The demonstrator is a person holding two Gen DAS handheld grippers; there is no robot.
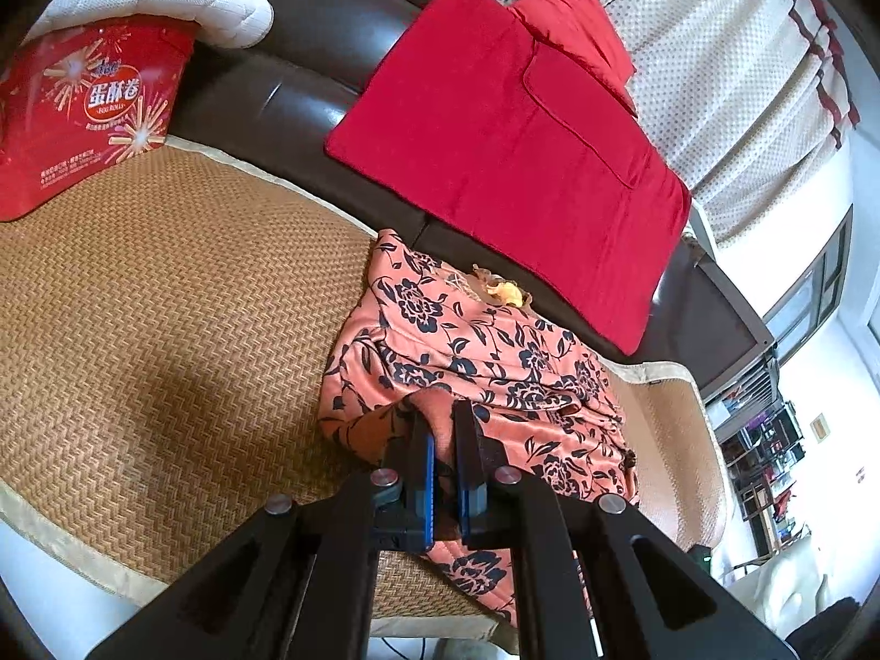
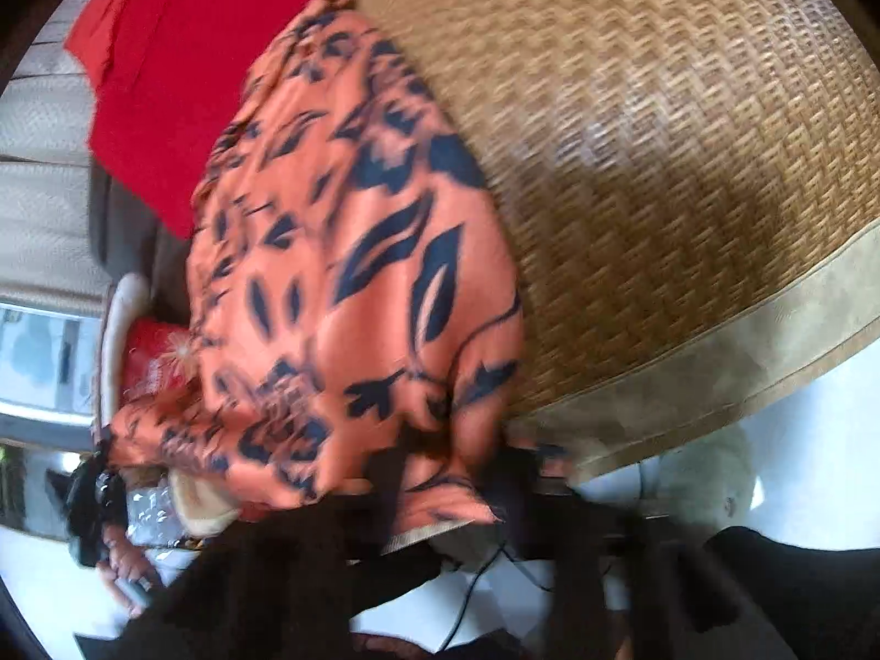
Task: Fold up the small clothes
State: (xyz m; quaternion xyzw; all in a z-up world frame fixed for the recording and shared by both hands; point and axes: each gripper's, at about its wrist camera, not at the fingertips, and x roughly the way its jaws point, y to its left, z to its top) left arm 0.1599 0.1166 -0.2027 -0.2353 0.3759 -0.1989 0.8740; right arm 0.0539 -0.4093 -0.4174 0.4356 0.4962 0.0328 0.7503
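— Holding the orange floral garment (image 1: 473,352) at its near edge, that's where I am. It lies bunched on the woven mat (image 1: 165,330), close to the mat's front border, with part of the cloth draped over the edge toward me.

— And your left gripper (image 1: 446,440)?

— Nearly closed, jaws close together with a fold of the orange fabric pinched between the blue pads (image 1: 426,473). I judge the hold real but thin; only a hem's worth sits between them.

— The right gripper (image 2: 456,473)?

— That view is smeared with motion. The fingers are dark shapes at the garment's (image 2: 352,253) lower edge, and cloth seems to run between them, but I can't tell whether they're clamped or apart.

— What could go wrong?

— Slippery-looking fabric. If I lift with so little in the left jaws, the hem may slide out and the fold collapse. If my two hands pull unevenly, the layers will skew and the crease lands crooked. The overhanging part could also drag the rest off the mat (image 2: 687,165).

— Anything around it to worry about?

— A red cushion (image 1: 511,154) leans on the dark sofa back (image 1: 308,55) just behind, and a red snack box (image 1: 88,110) sits well off to the left. A wide swing might brush the cushion.
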